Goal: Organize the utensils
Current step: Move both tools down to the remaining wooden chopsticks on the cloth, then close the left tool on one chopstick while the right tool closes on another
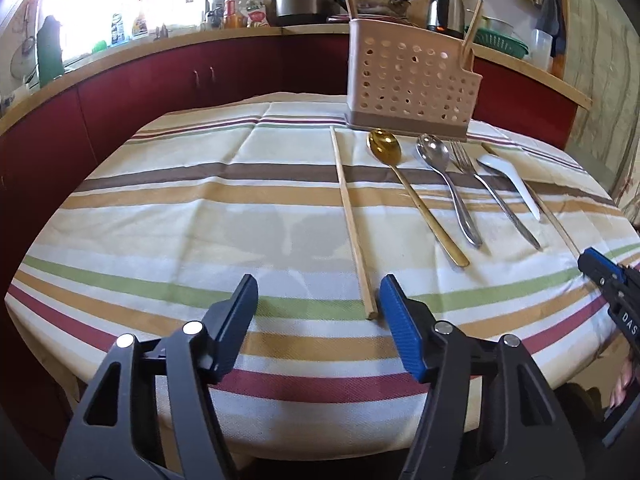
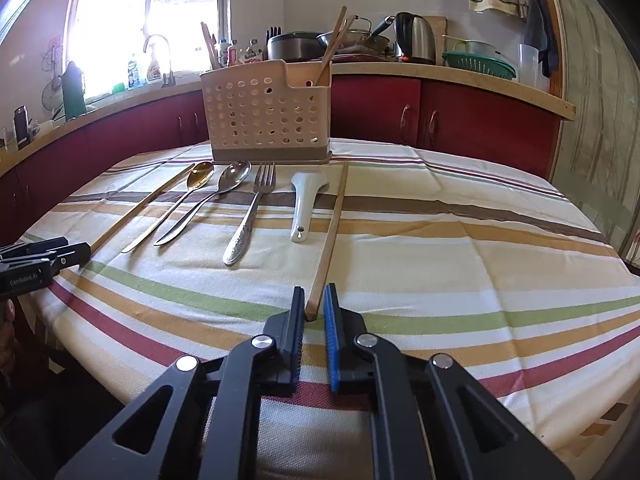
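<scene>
A beige perforated utensil holder (image 1: 412, 80) (image 2: 266, 112) stands at the table's far side with chopsticks in it. In front lie a chopstick (image 1: 352, 220) (image 2: 140, 208), gold spoon (image 1: 416, 196) (image 2: 168, 212), silver spoon (image 1: 448, 184) (image 2: 204, 202), fork (image 1: 492, 192) (image 2: 250, 216), white ceramic spoon (image 1: 508, 180) (image 2: 305, 204) and a second chopstick (image 2: 330, 240) (image 1: 556, 220). My left gripper (image 1: 318, 300) is open, the first chopstick's near end just inside its right finger. My right gripper (image 2: 314, 308) is narrowly open around the second chopstick's near end.
The striped tablecloth (image 1: 200, 208) (image 2: 460, 248) covers the table. Behind it run red cabinets (image 2: 460, 120) and a counter with pots, a kettle (image 2: 416, 38), bottles and a green colander (image 2: 478, 65). The right gripper shows at the right edge of the left wrist view (image 1: 612, 280).
</scene>
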Demonstrator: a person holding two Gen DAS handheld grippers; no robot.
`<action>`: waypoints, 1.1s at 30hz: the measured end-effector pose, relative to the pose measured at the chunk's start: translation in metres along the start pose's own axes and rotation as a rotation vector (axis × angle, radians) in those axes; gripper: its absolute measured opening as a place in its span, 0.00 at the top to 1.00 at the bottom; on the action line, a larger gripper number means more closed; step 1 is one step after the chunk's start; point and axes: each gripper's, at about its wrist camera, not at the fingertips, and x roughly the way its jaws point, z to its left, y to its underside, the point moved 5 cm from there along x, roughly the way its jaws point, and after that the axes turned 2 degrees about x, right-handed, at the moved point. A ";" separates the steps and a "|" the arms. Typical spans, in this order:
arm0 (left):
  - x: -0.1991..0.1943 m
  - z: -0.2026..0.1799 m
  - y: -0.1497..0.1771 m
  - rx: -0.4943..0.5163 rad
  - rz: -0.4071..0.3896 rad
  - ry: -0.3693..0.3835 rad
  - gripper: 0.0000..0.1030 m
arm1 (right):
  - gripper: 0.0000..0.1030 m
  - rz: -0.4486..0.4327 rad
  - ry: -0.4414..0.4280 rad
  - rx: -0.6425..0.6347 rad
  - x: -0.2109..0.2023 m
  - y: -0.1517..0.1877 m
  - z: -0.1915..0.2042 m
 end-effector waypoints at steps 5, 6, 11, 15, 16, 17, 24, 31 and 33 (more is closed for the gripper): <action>-0.002 -0.005 0.002 0.018 -0.007 0.005 0.52 | 0.92 0.001 -0.001 0.001 -0.001 0.001 0.000; -0.003 -0.006 0.002 0.022 -0.009 0.006 0.55 | 0.92 0.001 -0.001 0.001 -0.001 0.000 0.000; -0.004 -0.015 0.002 0.054 -0.016 0.040 0.80 | 0.92 0.002 -0.001 0.001 -0.001 0.000 0.001; -0.004 -0.016 0.002 0.046 -0.012 0.057 0.92 | 0.92 -0.001 -0.002 0.004 -0.002 0.000 0.000; -0.004 -0.015 0.002 0.042 -0.011 0.059 0.94 | 0.92 -0.002 -0.002 0.005 -0.002 -0.001 -0.001; -0.004 -0.013 0.002 0.032 -0.012 0.068 0.94 | 0.92 -0.003 -0.002 0.006 -0.002 -0.001 -0.001; -0.004 -0.010 0.001 0.019 -0.008 0.061 0.94 | 0.93 -0.034 0.003 0.017 -0.010 -0.005 -0.005; -0.012 -0.001 -0.006 -0.002 -0.031 0.051 0.94 | 0.93 -0.074 0.009 0.021 -0.022 -0.014 -0.009; -0.016 0.001 -0.010 -0.002 -0.044 0.048 0.94 | 0.93 -0.092 0.010 0.020 -0.028 -0.019 -0.009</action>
